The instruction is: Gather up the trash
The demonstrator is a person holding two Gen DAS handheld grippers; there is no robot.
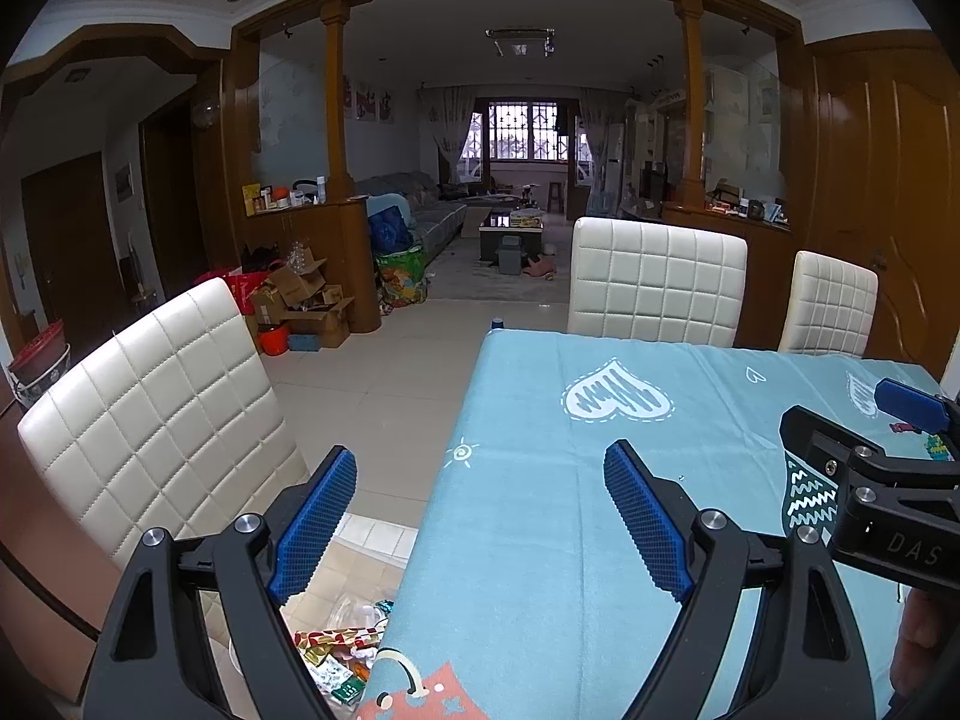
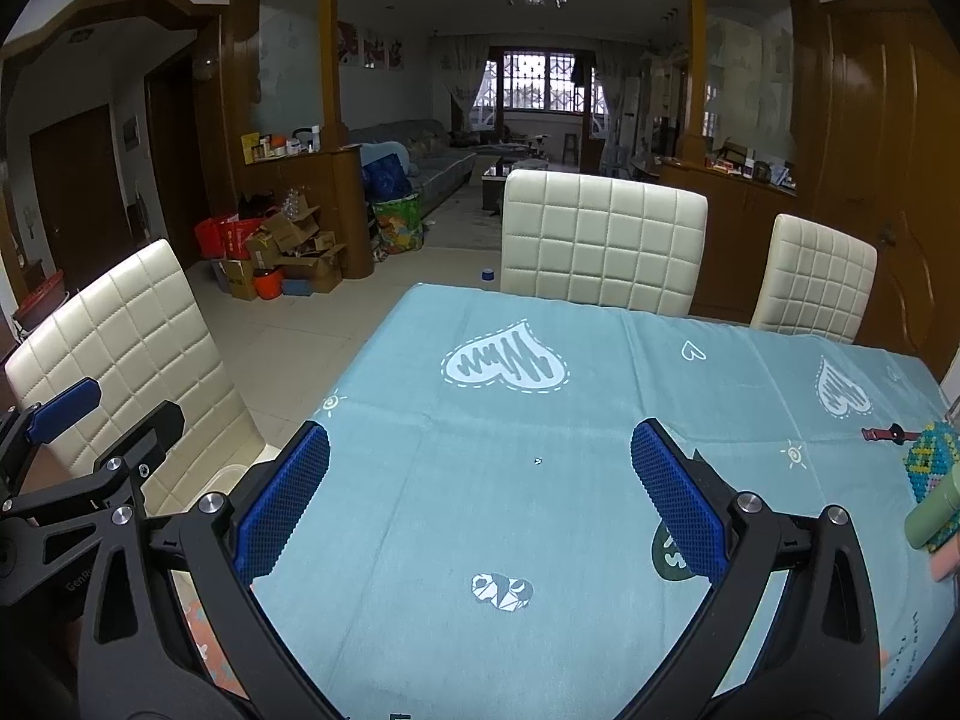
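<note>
Left wrist: looked close along left gripper (image 1: 480, 516), over table (image 1: 540, 540) edge.
Right wrist: close along right gripper (image 2: 480, 498), over tabletop.
Shared: table, chairs (image 2: 603, 237).

Three white quilted chairs (image 2: 603, 237) beyond the jaws, two white hearts (image 2: 504, 357) on one blue tablecloth (image 2: 480, 510) beneath them, two grippers (image 2: 480, 510)

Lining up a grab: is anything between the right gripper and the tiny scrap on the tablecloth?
Nothing visible. The scrap lies on bare tablecloth ahead of the open right gripper; the left gripper sits off to the side.
</note>
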